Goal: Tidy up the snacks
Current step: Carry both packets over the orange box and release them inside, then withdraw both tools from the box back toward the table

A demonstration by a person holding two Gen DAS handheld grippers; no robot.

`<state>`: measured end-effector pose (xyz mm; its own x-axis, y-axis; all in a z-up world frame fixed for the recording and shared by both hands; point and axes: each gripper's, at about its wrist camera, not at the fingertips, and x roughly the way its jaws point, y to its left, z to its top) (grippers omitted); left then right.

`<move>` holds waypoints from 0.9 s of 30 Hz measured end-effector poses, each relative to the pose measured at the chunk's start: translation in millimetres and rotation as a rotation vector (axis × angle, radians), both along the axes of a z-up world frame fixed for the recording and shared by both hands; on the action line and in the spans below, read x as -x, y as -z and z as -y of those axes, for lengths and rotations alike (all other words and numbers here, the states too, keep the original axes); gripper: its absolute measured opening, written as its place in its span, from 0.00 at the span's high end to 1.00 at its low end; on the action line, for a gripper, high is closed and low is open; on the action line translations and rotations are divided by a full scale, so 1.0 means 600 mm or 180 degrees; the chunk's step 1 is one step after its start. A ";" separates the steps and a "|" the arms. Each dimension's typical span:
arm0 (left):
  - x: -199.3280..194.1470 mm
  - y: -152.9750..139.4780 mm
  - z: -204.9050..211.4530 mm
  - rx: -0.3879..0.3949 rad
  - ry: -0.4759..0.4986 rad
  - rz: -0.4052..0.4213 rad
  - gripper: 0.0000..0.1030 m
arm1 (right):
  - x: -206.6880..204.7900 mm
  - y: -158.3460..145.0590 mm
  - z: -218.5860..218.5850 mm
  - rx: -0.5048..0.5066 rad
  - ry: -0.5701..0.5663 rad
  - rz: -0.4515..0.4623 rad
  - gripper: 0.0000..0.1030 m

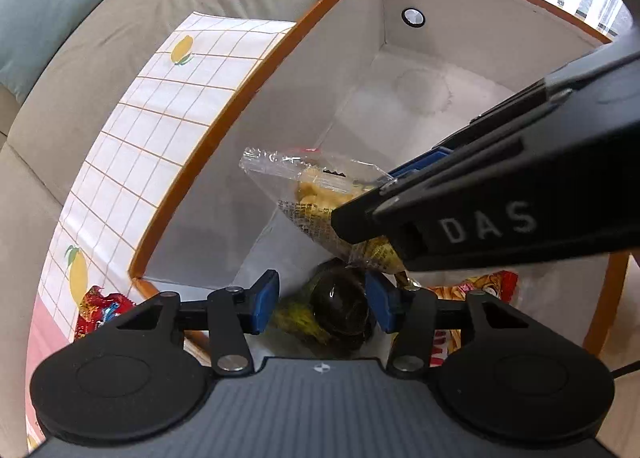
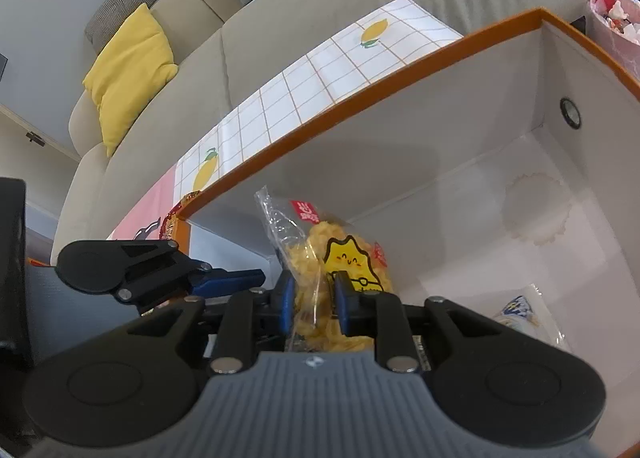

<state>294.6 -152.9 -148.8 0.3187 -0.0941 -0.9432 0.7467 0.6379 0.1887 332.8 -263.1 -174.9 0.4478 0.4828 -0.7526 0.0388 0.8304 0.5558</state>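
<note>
A white storage box with an orange rim (image 1: pixel 224 114) (image 2: pixel 360 106) stands on the table. My right gripper (image 2: pixel 314 296) is shut on a clear bag of yellow snacks (image 2: pixel 340 254) and holds it inside the box; the bag also shows in the left wrist view (image 1: pixel 316 186), pinched by the right gripper (image 1: pixel 384 182). My left gripper (image 1: pixel 322 300) is open above a dark green packet (image 1: pixel 340 306) lying on the box floor. An orange-red snack bag (image 1: pixel 480 290) lies beside it. The left gripper also shows in the right wrist view (image 2: pixel 224 278).
A grid tablecloth with lemon prints (image 1: pixel 160 106) covers the table beside the box. A red snack packet (image 1: pixel 100 310) lies outside the box wall. A beige sofa (image 2: pixel 320 2) with yellow (image 2: pixel 128 70) and teal cushions stands behind. Another packet (image 2: pixel 520 310) lies in the box.
</note>
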 end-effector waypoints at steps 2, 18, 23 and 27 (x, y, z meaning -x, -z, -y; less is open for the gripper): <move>0.006 -0.010 -0.006 0.0028 0.0020 0.0023 0.42 | -0.001 0.000 -0.001 -0.0005 0.0012 -0.0014 0.81; 0.056 -0.117 -0.065 0.0452 -0.0138 0.0039 0.37 | 0.004 -0.013 -0.006 -0.0346 0.0265 -0.0276 0.59; 0.078 -0.147 -0.086 0.0598 -0.0249 0.0075 0.37 | 0.022 -0.054 -0.007 -0.0126 0.0263 -0.0155 0.57; 0.101 -0.179 -0.108 0.0676 -0.0395 0.0208 0.37 | 0.065 -0.111 -0.023 0.0294 0.0261 0.0188 0.47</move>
<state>234.1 -87.9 -41.4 0.4000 -0.2442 -0.8834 0.6507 0.7545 0.0860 293.8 -249.1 -108.4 0.5278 0.3728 -0.7632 0.0780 0.8735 0.4806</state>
